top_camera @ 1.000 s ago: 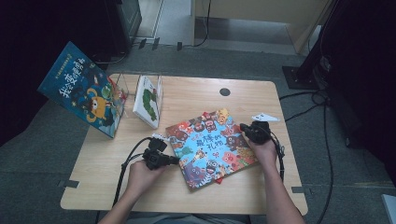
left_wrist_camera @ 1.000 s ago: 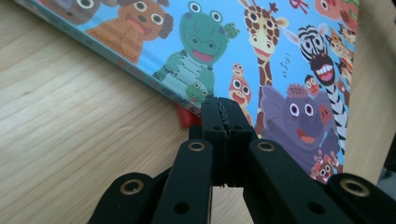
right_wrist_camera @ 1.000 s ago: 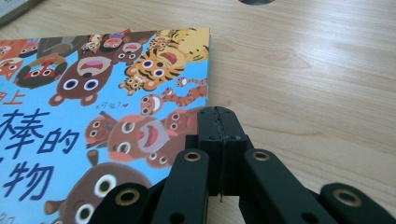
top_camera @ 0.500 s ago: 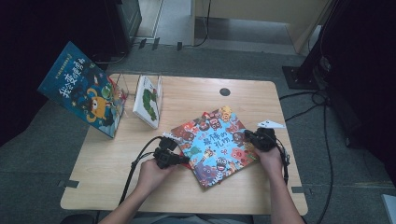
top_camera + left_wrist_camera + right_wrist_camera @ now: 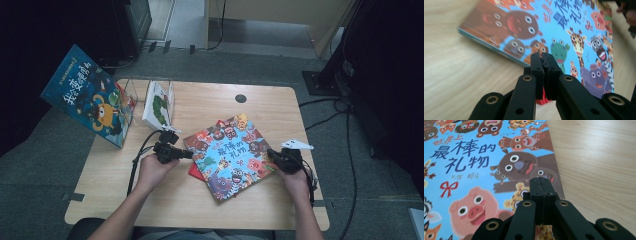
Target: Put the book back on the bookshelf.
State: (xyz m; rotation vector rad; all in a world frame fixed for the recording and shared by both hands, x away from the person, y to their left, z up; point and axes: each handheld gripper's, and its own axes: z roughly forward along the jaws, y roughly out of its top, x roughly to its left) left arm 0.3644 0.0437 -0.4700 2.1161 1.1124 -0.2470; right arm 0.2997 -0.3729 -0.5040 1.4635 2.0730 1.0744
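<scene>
- Dark floor and cables lie all around your pale wood counter (image 5: 150,200), and one small round hole sits near its far edge.
- Your left tongs (image 5: 544,63) are squeezed all the way shut, with nothing between the jaws. Their tip rests at the near-left edge of the animal book (image 5: 231,155).
- Your right tongs (image 5: 541,185) are shut tight too, and they hold nothing. Their tip lies on the right-hand corner of that book, over the brown bear faces.
- That animal book lies flat in the middle of the counter, turned at a slant. It has a blue cover with many animal faces.
- Something red (image 5: 195,172) peeks out from under its near-left side. You can see a bit of it just below the left tongs. It may be another thin book, but I cannot tell.
- To do this well, I think you should push with both tips at once, low and gently, so the book slides flat and does not spin.
- Keep the tips on the book's edge so they do not skid over the shiny cover.
- Watch the red thing below, as it may drag along.
- Farther left, a green-and-white book (image 5: 159,104) stands in a clear rack (image 5: 129,92).
- A big blue book (image 5: 89,95) leans at the counter's far-left corner.
</scene>
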